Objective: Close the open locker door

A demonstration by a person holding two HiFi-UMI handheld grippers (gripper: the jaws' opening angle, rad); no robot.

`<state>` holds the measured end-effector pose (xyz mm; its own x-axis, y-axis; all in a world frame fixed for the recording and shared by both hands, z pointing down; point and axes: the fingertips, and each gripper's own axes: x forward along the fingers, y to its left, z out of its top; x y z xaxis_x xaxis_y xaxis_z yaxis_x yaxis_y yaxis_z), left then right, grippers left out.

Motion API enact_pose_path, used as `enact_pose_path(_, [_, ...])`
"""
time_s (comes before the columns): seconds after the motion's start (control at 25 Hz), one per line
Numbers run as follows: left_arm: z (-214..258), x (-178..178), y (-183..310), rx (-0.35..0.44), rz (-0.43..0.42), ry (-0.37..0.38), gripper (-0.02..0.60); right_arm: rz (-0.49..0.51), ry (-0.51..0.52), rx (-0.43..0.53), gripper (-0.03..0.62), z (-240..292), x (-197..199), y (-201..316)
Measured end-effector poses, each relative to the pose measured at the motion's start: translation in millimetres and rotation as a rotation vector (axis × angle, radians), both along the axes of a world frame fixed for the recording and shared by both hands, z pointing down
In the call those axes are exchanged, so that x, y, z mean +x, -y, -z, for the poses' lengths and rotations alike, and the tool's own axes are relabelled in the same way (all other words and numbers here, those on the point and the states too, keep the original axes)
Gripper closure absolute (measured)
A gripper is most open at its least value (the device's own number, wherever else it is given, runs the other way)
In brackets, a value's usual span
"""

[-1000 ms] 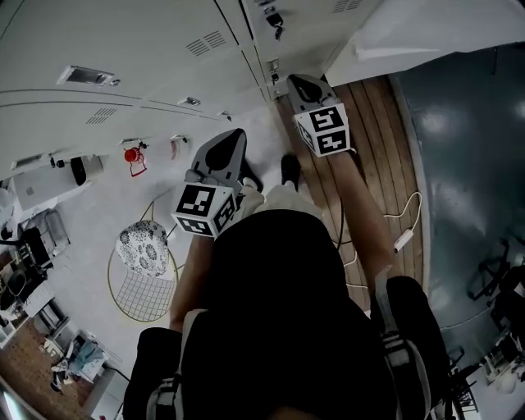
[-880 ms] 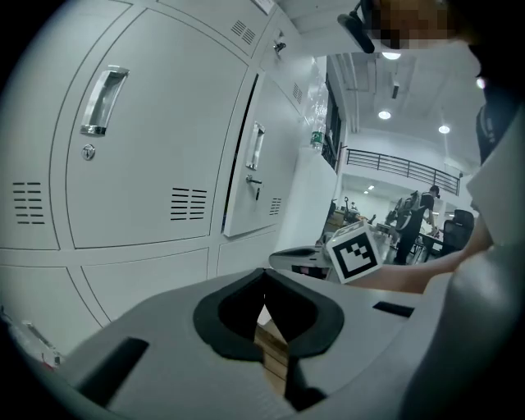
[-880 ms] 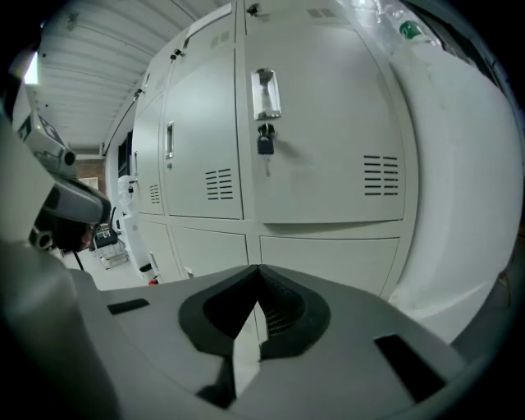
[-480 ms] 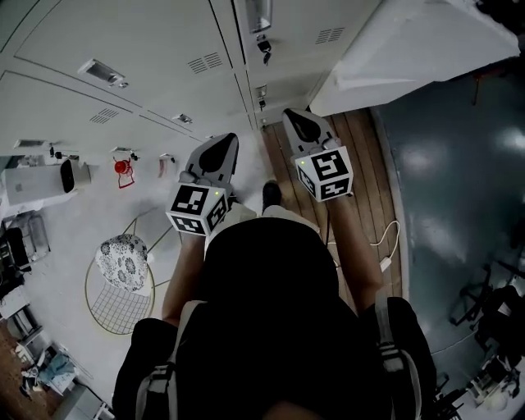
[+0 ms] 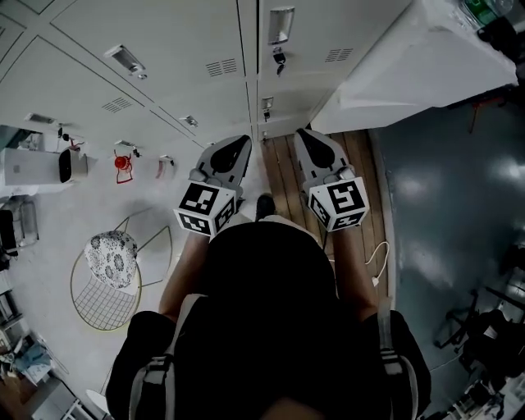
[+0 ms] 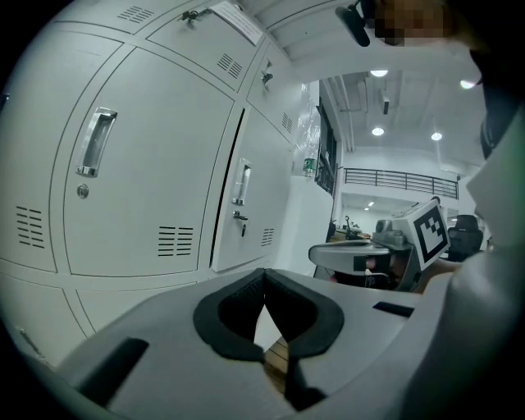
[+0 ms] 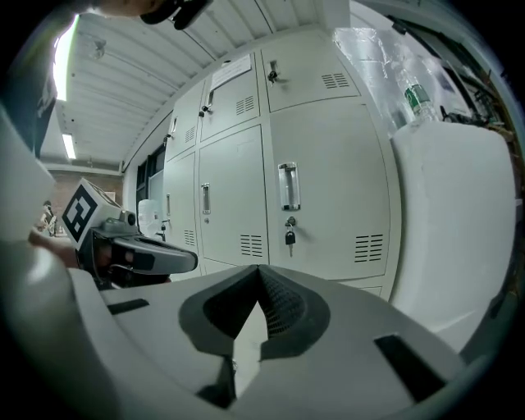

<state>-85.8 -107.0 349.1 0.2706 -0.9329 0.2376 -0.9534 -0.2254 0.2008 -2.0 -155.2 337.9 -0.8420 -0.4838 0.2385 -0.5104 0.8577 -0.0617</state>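
A wall of grey lockers (image 5: 164, 49) fills the top of the head view. One locker door (image 5: 295, 49) with a metal handle (image 5: 280, 25) and a hanging key (image 5: 279, 58) is straight ahead. In the left gripper view that door (image 6: 250, 197) shows a dark gap along its left edge, so it looks slightly ajar. My left gripper (image 5: 244, 141) and right gripper (image 5: 302, 133) hang side by side in front of the lockers, touching nothing. Both are shut and empty, seen as left gripper (image 6: 264, 275) and right gripper (image 7: 259, 271). The handle (image 7: 287, 185) sits above the right jaws.
A big white plastic-wrapped unit (image 5: 426, 57) stands right of the lockers, with bottles (image 7: 417, 97) on top. Below the grippers lies a wooden floor strip (image 5: 287, 168); a cable (image 5: 377, 254) trails to the right. A wire chair (image 5: 111, 262) stands at the left.
The view has swung toward the lockers, which now fill more of the top. The right gripper has dropped level with the left one. Both stay shut.
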Motion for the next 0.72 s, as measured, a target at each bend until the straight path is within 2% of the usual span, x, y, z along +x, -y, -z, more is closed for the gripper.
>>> enact_pose_path(0.24, [12, -1, -12, 0.024, 0.011, -0.003, 0.564, -0.002, 0.015, 0.000, 0.590, 8, 4, -9])
enact_pose_path(0.44, [15, -3, -30, 0.022, -0.025, -0.012, 0.565, -0.030, 0.019, 0.008, 0.591, 14, 6, -22])
enact_pose_path(0.72, [16, -23, -83, 0.031, -0.034, -0.011, 0.565, -0.069, 0.020, 0.001, 0.591, 21, -3, -69])
